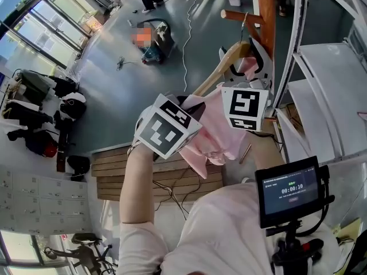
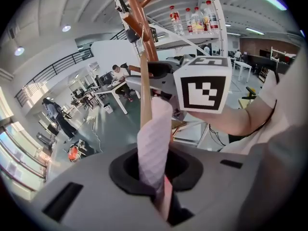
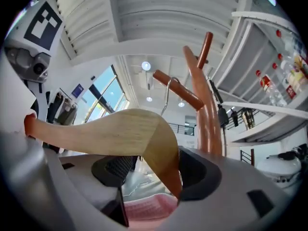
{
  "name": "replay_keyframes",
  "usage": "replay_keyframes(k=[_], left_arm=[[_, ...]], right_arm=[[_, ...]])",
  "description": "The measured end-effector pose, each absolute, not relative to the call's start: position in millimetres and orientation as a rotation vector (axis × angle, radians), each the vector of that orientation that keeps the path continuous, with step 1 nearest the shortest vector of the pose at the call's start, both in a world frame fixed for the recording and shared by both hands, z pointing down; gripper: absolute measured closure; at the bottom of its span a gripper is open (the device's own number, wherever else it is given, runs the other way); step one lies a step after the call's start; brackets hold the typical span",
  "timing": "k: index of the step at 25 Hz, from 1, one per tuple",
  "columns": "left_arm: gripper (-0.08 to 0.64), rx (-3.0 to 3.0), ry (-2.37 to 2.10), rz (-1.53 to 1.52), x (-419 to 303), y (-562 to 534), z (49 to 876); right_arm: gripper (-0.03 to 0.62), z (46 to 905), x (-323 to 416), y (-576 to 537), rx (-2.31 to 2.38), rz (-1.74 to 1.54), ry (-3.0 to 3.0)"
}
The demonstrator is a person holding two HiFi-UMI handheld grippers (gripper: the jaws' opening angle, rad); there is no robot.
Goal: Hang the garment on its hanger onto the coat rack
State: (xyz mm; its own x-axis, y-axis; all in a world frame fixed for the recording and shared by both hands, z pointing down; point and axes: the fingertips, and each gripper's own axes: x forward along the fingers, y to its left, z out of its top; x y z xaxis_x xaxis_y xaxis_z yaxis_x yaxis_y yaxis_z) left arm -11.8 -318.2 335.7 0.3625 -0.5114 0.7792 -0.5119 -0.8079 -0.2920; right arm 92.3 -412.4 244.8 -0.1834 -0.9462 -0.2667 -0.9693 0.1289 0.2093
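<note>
Screen [image 1: 289, 188]: sitting nearest, at 4 o'clock.
Left gripper [image 2: 161, 179]: pinching the pink garment [image 1: 209, 139], tips hiding in cloth.
Right gripper [image 3: 154, 172]: gaping wide, hanger [image 3: 120, 131] passing between, unpressed.
Hook [image 1: 243, 30]: meeting a coat rack [image 1: 265, 39] peg at 1 o'clock; seating unclear.
Shelf [image 1: 324, 67]: crowding the rack's right; floor [image 1: 114, 50] lying open toward 10 o'clock.

Garment [image 1: 209, 135] draped on hanger [image 1: 228, 61]; hook [image 1: 245, 23] seemingly over coat rack [image 1: 265, 16] peg [image 1: 235, 15]; shelving [image 1: 321, 85] right of rack
</note>
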Motion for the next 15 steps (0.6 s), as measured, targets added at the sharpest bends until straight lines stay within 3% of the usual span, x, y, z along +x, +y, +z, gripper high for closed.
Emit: replay_keyframes(k=[7,15], left_arm=[[0.517,2.649,-0.892,1.466,-1,-305,335],[0.515,2.660,-0.836,1.461,-10,-303,335]], right_arm=[[0.316,249,108,-391,-2.111,0.694,2.234],[0.316,265,96,-379,-1.857,0.833,2.698]])
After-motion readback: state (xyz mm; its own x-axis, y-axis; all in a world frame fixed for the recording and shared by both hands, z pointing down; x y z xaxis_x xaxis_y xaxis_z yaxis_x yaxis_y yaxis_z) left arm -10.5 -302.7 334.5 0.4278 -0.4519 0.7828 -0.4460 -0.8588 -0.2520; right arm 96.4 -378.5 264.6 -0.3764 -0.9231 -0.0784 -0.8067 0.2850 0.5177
